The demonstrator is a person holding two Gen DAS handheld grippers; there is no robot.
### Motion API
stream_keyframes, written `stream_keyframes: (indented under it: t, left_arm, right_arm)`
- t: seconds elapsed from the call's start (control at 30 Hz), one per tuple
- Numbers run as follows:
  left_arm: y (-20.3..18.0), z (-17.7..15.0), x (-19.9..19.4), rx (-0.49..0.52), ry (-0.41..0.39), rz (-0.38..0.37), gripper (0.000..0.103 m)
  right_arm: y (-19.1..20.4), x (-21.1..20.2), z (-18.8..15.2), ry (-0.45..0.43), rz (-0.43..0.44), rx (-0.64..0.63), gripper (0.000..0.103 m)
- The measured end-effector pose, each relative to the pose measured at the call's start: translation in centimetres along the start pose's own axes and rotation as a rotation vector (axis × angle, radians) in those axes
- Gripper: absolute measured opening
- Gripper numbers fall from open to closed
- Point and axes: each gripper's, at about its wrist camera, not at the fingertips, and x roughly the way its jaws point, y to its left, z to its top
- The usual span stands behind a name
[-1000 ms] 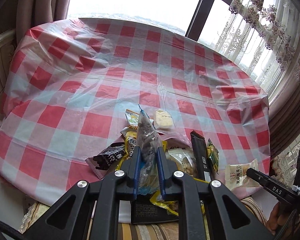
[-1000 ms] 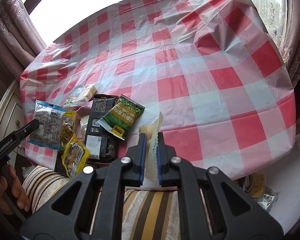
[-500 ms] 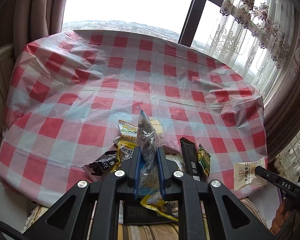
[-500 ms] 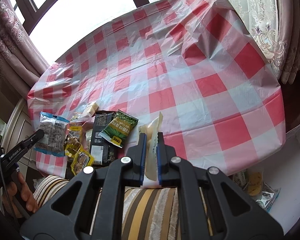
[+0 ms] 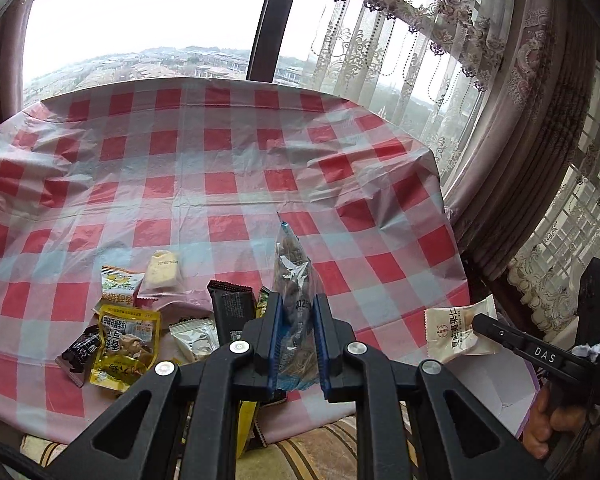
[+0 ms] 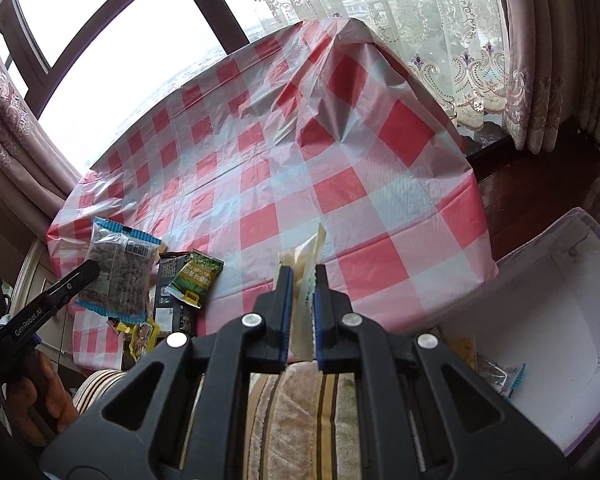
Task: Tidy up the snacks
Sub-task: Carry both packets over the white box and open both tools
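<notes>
My left gripper [image 5: 296, 308] is shut on a clear, blue-edged packet of brown snacks [image 5: 293, 268], held upright above the table's near edge. The right wrist view shows that same packet [image 6: 118, 268] hanging flat from the left gripper at the left. My right gripper [image 6: 300, 284] is shut on a cream-white snack packet [image 6: 306, 264]; in the left wrist view that packet [image 5: 458, 334] sits at the right, off the table's corner. More snack packets [image 5: 128, 336] lie heaped by the near edge of the red-and-white checked table [image 5: 220, 184].
A white box with a purple rim [image 6: 556, 308] stands on the floor right of the table, with a few packets [image 6: 496, 372] inside. A striped cushion [image 6: 300, 408] lies below the grippers. Curtains [image 5: 520, 128] and a window close off the far side.
Both grippers have swung to the right with their packets and risen a little. The snack heap has slid to the left in both views, and the white box has come into the right wrist view.
</notes>
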Motion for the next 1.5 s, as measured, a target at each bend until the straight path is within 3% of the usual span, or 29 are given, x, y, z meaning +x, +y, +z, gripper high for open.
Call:
stream_keyframes:
  t: [0.27, 0.37, 0.6, 0.77, 1.0, 1.13, 1.3, 1.43, 1.5]
  left_arm:
    - [-9.5, -0.8, 3.4, 0.162, 0.118, -0.192, 0.016]
    - [-12.4, -1.7, 5.3, 0.187, 0.21, -0.275, 0.016]
    - [-18.2, -5.0, 9.5, 0.28, 0.435, -0.39, 0.016]
    - [-20.5, -7.4, 12.1, 0.312, 0.609, -0.408, 0.016]
    - [-22.6, -10.9, 14.3, 0.376, 0.79, -0.365, 0.016]
    - [-22.3, -11.1, 14.7, 0.364, 0.815, -0.358, 0.017]
    - [-22.2, -10.6, 14.5, 0.35, 0.785, -0.347, 0.019]
    - [-21.5, -9.8, 14.1, 0.337, 0.75, -0.343, 0.021]
    - [-21.0, -9.4, 13.6, 0.33, 0.727, -0.344, 0.022]
  right_arm:
    - [-6.0, -2.3, -0.8, -0.029, -0.071, 0.102, 0.012]
    - [-8.3, -2.7, -1.4, -0.028, -0.096, 0.15, 0.012]
    - [-13.6, -2.2, -3.6, 0.017, -0.177, 0.244, 0.012]
    - [-16.4, -1.3, -5.3, 0.073, -0.202, 0.297, 0.012]
    - [-17.9, 0.2, -7.7, 0.168, -0.216, 0.319, 0.013]
    - [-18.4, 0.9, -8.6, 0.23, -0.225, 0.332, 0.017]
    - [-18.5, 0.5, -8.6, 0.231, -0.229, 0.333, 0.022]
    - [-17.7, 0.1, -8.0, 0.222, -0.224, 0.319, 0.053]
    - [-17.0, -0.1, -7.7, 0.217, -0.22, 0.305, 0.054]
